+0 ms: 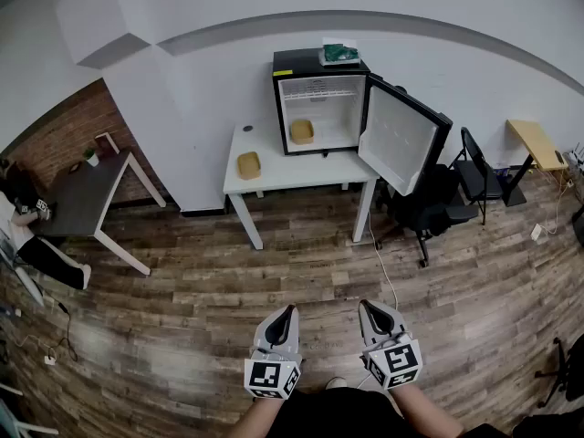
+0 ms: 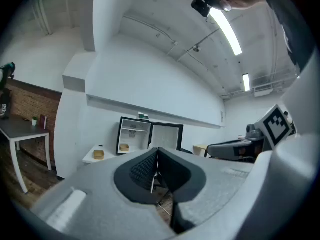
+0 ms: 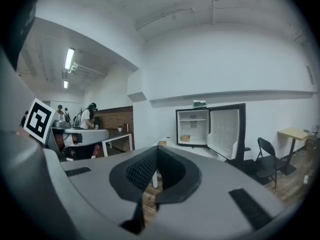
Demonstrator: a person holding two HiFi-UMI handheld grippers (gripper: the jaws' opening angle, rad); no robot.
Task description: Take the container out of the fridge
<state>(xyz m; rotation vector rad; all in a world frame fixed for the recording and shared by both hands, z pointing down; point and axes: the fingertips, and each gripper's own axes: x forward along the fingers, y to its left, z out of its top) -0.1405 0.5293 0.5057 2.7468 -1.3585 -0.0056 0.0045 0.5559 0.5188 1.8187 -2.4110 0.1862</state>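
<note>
A black mini fridge stands on a white table by the far wall, its door swung open to the right. A tan container sits on the fridge floor. A second tan container lies on the table left of the fridge. Far back from the table, at the bottom of the head view, are my left gripper and right gripper, both shut and empty. The left gripper view shows the fridge beyond the shut jaws. In the right gripper view the fridge holds the container.
A black office chair stands below the open door, with a folding chair and a small wooden table to its right. A dark desk and a person are at the left. A green item lies on the fridge top.
</note>
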